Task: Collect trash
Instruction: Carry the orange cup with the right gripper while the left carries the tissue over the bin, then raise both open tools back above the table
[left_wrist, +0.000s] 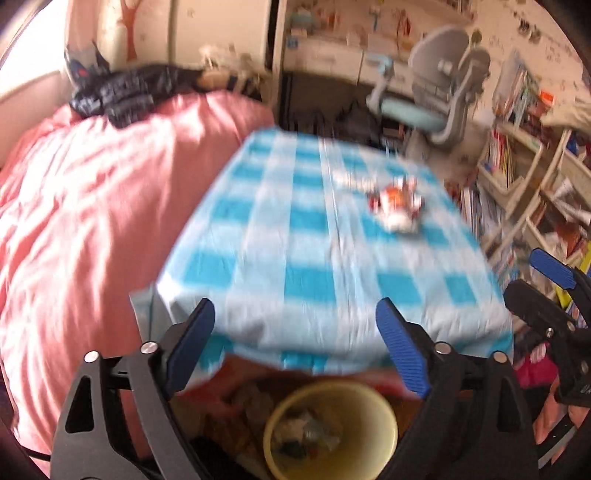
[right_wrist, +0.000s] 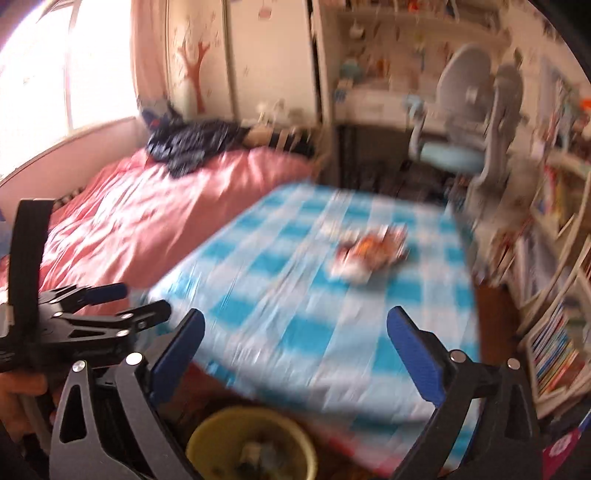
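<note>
In the left wrist view, the left gripper (left_wrist: 295, 347) stands wide open and empty above the yellow bin (left_wrist: 384, 417). A crumpled wrapper (left_wrist: 397, 208), blurred, lies on the checked tabletop (left_wrist: 295, 229).

In the right wrist view, the right gripper (right_wrist: 295, 354) is released too, holding nothing; the bin's bottom is cut off.

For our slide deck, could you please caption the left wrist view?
Open left tongs above a yellow bin holding trash; a crumpled wrapper remains on the checked tablecloth.
</note>
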